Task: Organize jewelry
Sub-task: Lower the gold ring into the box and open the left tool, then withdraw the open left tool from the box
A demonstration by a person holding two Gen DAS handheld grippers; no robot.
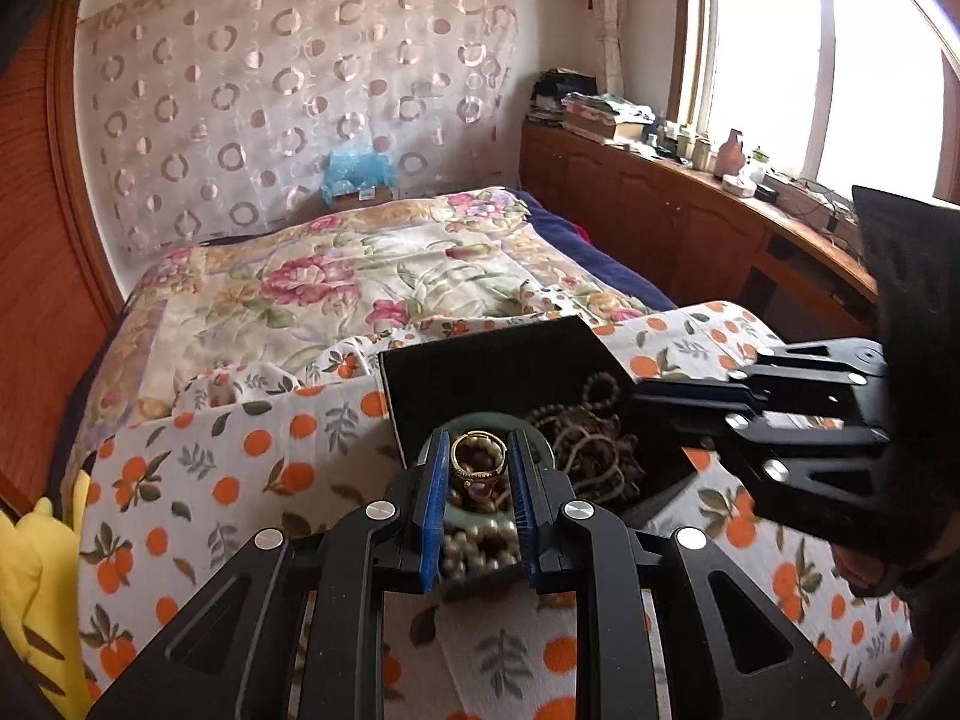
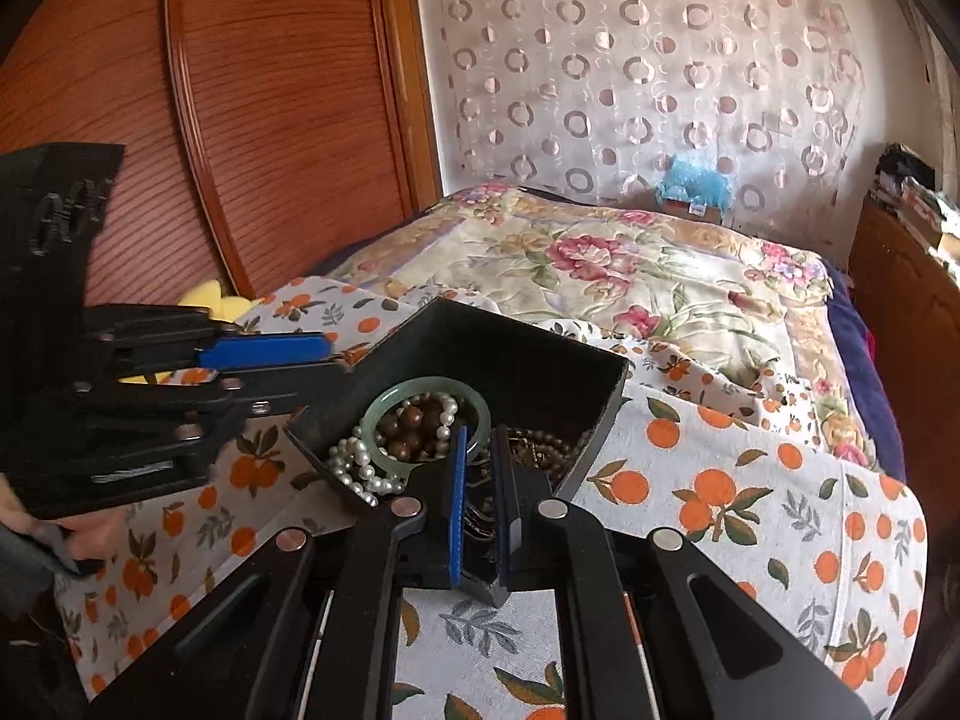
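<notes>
Orange-print cloth (image 1: 252, 450) covering bed, floral quilt (image 1: 360, 276) beyond; black jewelry box (image 2: 510, 360) sitting on it; left gripper (image 1: 478, 480) clamping gold ring (image 1: 477, 459) above box; right gripper (image 2: 477, 498) nearly closed, grasp unclear

A bed (image 1: 372, 276) under a floral quilt (image 2: 606, 276) meets a circle-patterned curtain (image 1: 288, 90); a bright window (image 1: 822, 66) lights the cluttered wooden cabinet (image 1: 654, 210).
</notes>
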